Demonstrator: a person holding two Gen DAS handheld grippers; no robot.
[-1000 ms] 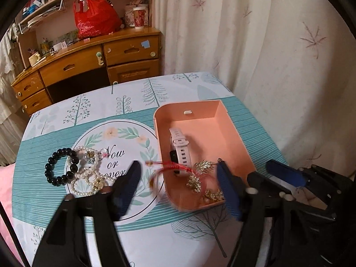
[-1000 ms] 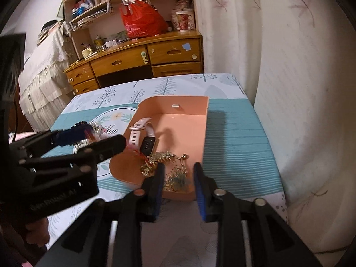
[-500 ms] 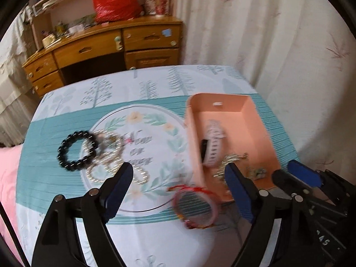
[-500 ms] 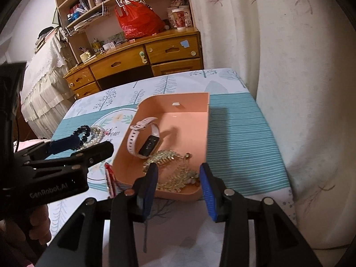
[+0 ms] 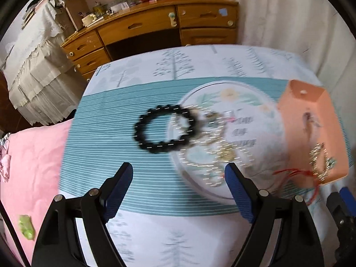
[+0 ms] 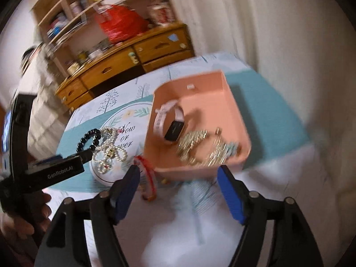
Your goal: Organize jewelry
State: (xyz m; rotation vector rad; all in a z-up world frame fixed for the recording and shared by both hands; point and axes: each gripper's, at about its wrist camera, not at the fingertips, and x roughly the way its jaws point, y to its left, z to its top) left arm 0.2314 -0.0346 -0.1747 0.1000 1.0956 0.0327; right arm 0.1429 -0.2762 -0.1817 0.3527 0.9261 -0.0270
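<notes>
A pink tray [image 6: 233,111] holds a pink watch [image 6: 172,124] and gold jewelry [image 6: 207,149]; the tray also shows at the right of the left wrist view [image 5: 311,133]. A black bead bracelet [image 5: 163,131] lies on the tablecloth beside pearl bracelets [image 6: 109,151]. A red bracelet [image 6: 146,178] lies on the cloth just outside the tray's near left corner. My left gripper [image 5: 178,191] is open and empty, near the black bracelet. My right gripper [image 6: 178,195] is open and empty, in front of the tray.
The table has a teal and white tree-print cloth [image 5: 124,155]. A pink bed cover [image 5: 29,166] lies left of it. A wooden desk [image 5: 155,29] stands behind. A curtain [image 6: 278,33] hangs on the right.
The red bracelet dropped from over the tray onto the cloth outside it. My left gripper swung left toward the black bracelet. My right gripper opened wide and drew back.
</notes>
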